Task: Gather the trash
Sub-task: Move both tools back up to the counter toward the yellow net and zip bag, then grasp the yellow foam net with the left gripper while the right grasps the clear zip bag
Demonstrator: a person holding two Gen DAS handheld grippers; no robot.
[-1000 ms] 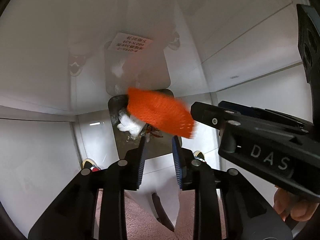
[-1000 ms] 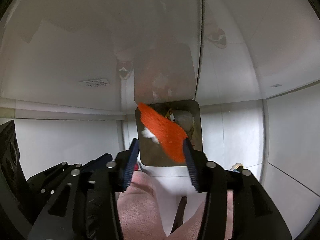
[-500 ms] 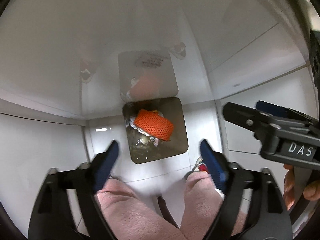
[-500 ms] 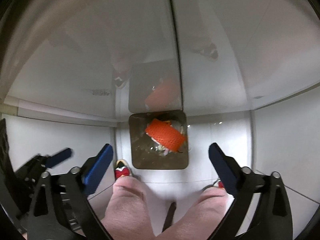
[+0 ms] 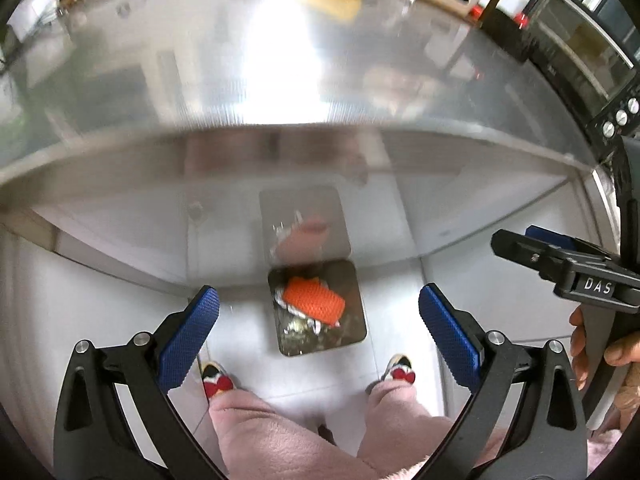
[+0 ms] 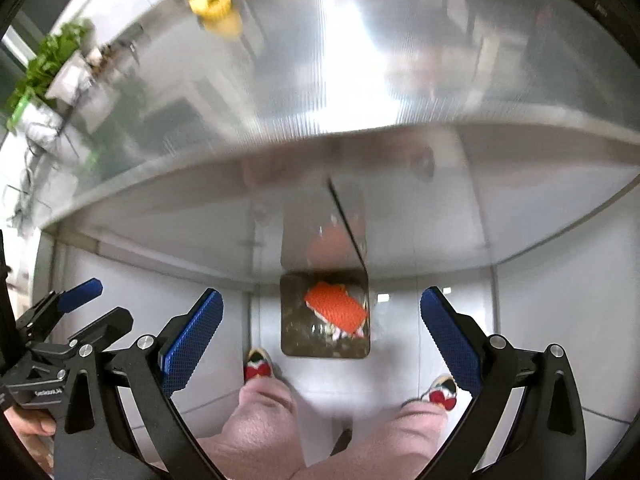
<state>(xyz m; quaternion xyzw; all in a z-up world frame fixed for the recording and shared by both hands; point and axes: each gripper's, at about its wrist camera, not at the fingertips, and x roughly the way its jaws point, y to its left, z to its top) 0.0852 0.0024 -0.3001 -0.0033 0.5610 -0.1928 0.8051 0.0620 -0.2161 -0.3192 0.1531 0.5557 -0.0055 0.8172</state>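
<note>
Left wrist: knobbly orange mesh (image 5: 314, 303) in square bin (image 5: 352, 280)

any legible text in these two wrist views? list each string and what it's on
"DAS": white letters on the body of the right gripper, seen at the right of the left wrist view.
Small white print on the left gripper's body, at the lower left of the right wrist view: too small to read.
Nothing else legible.

Both grippers point steeply down. Left gripper (image 5: 318, 322) is still spreading its jaws, nothing between the 2 blue pads (image 5: 188, 338). Right gripper (image 6: 320, 326) is wide open too, jaws empty. Right hand (image 5: 592, 350) grips its handle at the edge of the left view.
</note>
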